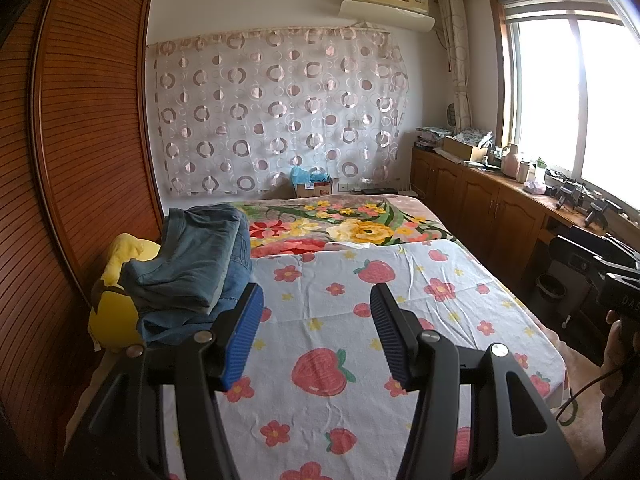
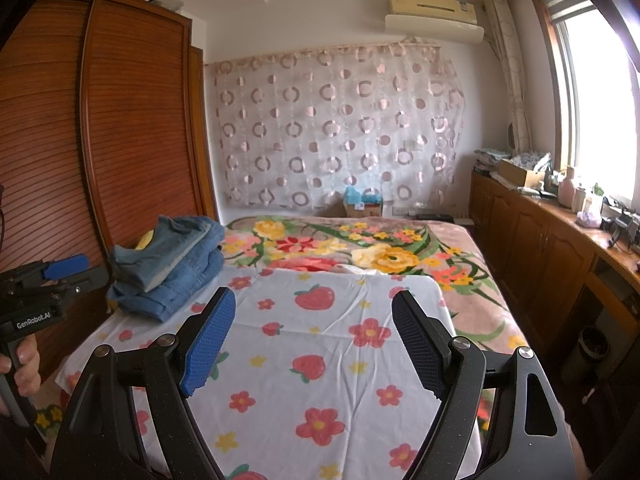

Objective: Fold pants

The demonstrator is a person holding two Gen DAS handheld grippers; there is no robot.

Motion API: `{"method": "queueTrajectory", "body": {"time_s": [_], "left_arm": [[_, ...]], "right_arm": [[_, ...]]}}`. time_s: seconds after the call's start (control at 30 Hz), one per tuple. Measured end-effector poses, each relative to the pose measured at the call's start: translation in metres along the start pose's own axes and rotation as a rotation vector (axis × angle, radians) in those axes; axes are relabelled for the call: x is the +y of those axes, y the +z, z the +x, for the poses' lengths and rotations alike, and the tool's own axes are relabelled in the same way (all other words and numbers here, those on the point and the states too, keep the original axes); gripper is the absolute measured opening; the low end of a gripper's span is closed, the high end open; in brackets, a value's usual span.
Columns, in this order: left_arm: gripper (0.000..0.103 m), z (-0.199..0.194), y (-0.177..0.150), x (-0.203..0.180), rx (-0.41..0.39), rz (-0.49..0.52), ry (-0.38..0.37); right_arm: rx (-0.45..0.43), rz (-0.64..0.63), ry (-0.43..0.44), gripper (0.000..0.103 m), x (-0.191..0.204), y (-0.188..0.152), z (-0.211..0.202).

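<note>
A stack of folded blue denim pants (image 1: 192, 268) lies at the left edge of the bed, resting partly on a yellow plush toy (image 1: 116, 300); it also shows in the right wrist view (image 2: 168, 264). My left gripper (image 1: 316, 300) is open and empty, held above the strawberry-print sheet (image 1: 340, 320) just right of the stack. My right gripper (image 2: 314, 308) is open and empty above the same sheet (image 2: 304, 360), to the right of the pants. The left gripper (image 2: 66, 266) also shows at the left edge of the right wrist view.
A wooden slatted wardrobe (image 1: 80, 140) stands along the bed's left side. A floral blanket (image 1: 352, 224) covers the far half of the bed. Wooden cabinets (image 1: 480, 196) with clutter run under the window on the right. A dark bin (image 1: 552, 288) stands beside the bed.
</note>
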State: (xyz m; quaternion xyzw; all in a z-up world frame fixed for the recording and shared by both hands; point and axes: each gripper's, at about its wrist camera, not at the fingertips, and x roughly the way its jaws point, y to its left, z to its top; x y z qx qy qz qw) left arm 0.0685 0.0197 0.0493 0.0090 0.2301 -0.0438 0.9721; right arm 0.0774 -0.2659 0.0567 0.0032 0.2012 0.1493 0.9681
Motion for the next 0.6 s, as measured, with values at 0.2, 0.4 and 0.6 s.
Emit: {"method": "queueTrajectory", "body": {"time_s": [0.2,0.4,0.6], "left_arm": [[0.055,0.0004,-0.0004,-0.0001,0.003,0.003,-0.001],[0.055,0.0002,-0.0008,-0.0003,0.002,0.001,0.002],[0.055,0.0004,-0.001,0.0,0.003,0.001,0.0]], "right_arm": [[0.0,0.0,-0.001,0.082,0.0006,-0.0004,0.0003],[0.001,-0.001,-0.001,0.082,0.0018,0.0002,0.0011],[0.0,-0.002,-0.002,0.082,0.0023,-0.0002,0.0011]]}}
